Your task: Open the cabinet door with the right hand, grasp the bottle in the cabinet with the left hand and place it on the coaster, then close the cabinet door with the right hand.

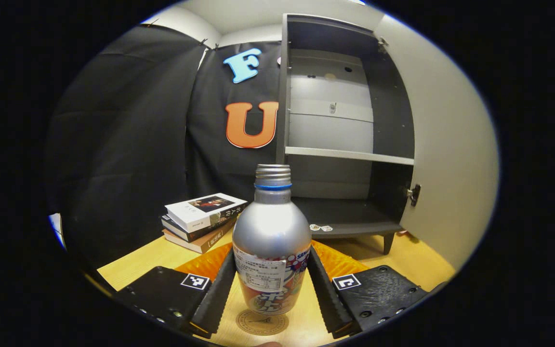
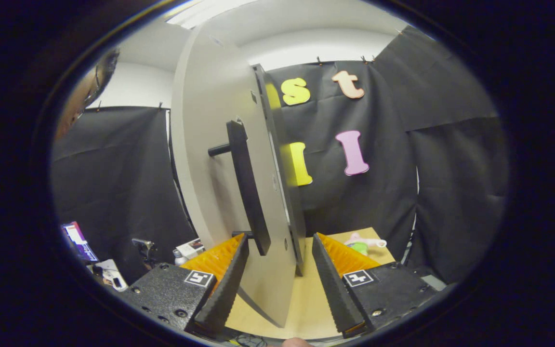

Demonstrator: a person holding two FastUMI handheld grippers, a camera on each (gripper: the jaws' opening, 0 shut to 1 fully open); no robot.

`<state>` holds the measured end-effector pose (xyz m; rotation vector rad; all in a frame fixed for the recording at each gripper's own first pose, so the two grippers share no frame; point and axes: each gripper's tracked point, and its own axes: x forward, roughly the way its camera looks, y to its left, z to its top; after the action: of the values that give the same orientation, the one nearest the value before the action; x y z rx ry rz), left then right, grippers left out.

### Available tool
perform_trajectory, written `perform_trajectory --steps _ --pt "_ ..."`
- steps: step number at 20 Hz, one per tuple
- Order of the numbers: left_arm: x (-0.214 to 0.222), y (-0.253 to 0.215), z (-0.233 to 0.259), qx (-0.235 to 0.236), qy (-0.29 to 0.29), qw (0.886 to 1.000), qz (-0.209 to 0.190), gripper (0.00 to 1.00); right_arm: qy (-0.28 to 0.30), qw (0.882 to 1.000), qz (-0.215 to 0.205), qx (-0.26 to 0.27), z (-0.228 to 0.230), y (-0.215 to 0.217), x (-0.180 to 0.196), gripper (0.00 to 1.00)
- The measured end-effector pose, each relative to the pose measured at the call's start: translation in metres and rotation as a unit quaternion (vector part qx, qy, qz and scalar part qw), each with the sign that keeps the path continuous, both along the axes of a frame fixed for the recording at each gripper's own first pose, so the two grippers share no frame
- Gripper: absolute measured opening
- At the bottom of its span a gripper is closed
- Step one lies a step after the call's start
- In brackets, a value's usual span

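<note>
Left tool (image 1: 271,284) frames the bottle (image 1: 271,241) between its two fingers; both fingers (image 1: 217,294) lie against the bottle's lower sides, so it reads as clamped on the bottle. Bottle stands upright, silver body with a blue ring under the threaded cap, printed label on the lower half. Its base sits on the round coaster (image 1: 262,323) on the wooden table (image 1: 133,265); whether the base presses fully down cannot be told. Behind the bottle, left gripper view: cabinet (image 1: 345,144) with dark interior, one pale shelf across the middle, door (image 1: 446,159) swung wide to the right. Stack of books (image 1: 203,219) lies on the table left of the cabinet, well apart from the bottle. Right gripper view: right tool (image 2: 277,284) has its fingers apart, straddling the lower edge of the open door (image 2: 210,159), seen edge-on. Dark bar handle (image 2: 246,188) stands off the door face, its lower end just above the left finger. Neither finger visibly presses the door. Small pale toy (image 2: 364,243) lies on the table beyond.
</note>
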<state>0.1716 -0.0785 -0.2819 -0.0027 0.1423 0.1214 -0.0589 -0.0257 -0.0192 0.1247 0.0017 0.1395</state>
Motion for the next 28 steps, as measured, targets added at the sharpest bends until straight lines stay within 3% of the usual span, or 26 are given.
perform_trajectory --steps 2,4,8,17,18,19,21,28 --pt "-0.009 0.003 -0.032 0.032 0.0 0.999 0.013 0.78 0.011 0.998 -0.019 -0.055 -0.008 -0.003 0.004 0.83" --pt "-0.014 0.001 -0.058 0.055 0.007 0.998 0.021 0.78 0.094 0.988 -0.032 -0.118 -0.048 -0.011 0.006 0.85" --pt "-0.021 0.004 -0.079 0.063 0.013 0.997 0.035 0.78 0.126 0.988 -0.037 -0.076 -0.072 -0.013 0.011 0.85" --pt "-0.016 0.002 -0.089 0.045 0.001 0.998 0.032 0.79 0.17 0.98 -0.046 -0.092 -0.103 -0.015 0.012 0.86" --pt "-0.017 0.003 -0.093 0.04 0.005 0.999 0.033 0.91 0.172 0.979 -0.048 -0.094 -0.104 -0.017 0.011 0.86" --pt "-0.019 0.003 -0.092 0.039 0.006 0.999 0.034 0.81 0.175 0.979 -0.049 -0.093 -0.106 -0.016 0.011 0.86" --pt "-0.021 0.003 -0.085 0.036 -0.004 0.999 0.033 0.98 0.18 0.979 -0.047 -0.086 -0.108 -0.016 0.012 0.86" --pt "-0.038 0.004 -0.054 0.046 0.004 0.999 0.018 0.97 0.185 0.98 -0.048 -0.051 -0.12 -0.013 0.007 0.86"
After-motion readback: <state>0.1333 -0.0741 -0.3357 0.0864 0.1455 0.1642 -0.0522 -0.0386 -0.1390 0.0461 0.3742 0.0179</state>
